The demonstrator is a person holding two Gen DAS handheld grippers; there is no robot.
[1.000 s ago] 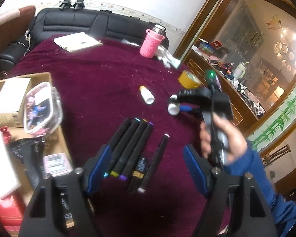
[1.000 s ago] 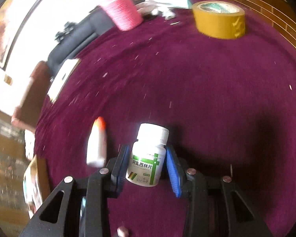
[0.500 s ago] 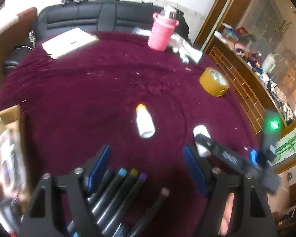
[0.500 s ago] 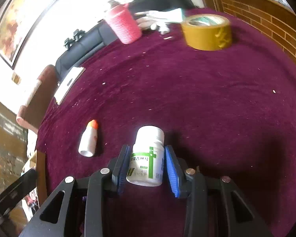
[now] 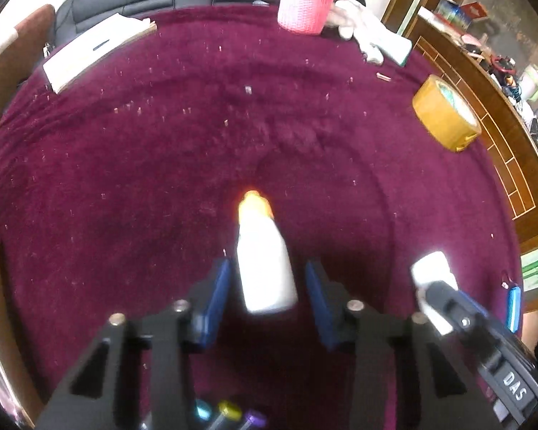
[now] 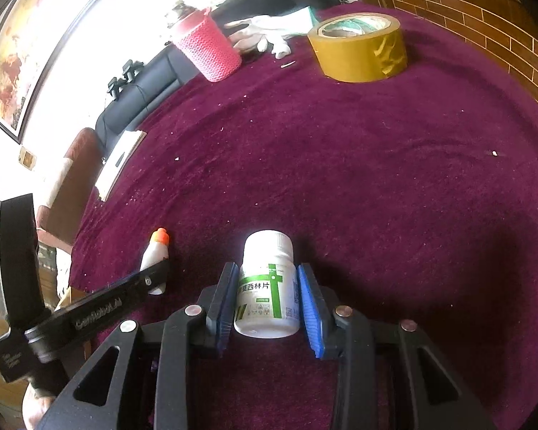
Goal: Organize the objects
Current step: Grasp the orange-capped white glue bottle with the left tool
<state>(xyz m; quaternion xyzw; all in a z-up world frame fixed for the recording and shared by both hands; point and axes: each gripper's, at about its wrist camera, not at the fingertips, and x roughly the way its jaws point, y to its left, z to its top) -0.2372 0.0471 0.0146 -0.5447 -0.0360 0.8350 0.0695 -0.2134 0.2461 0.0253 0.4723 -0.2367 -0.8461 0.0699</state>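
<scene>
Bottles were the things being organized on the maroon tablecloth (image 5: 161, 165), and the roll of brown tape (image 5: 446, 114) is taken as the landmark.

From the left wrist view, a small white dropper bottle with an orange cap (image 5: 263, 258) was seen lying well nearer the camera than the tape, cap pointing away. It lay between the blue pads of the left gripper (image 5: 267, 294), whose jaws were closing; narrow gaps were visible on both sides, so no contact had been made. For a sound grasp, the closing would best be finished squarely across the bottle's wide lower body, since the tapering shoulder could be squeezed out forward.

From the right wrist view, a white pill bottle with a green-cross label (image 6: 267, 286) was seen far nearer than the tape, clamped at its sides by the right gripper (image 6: 267, 299), cap pointing away.
</scene>
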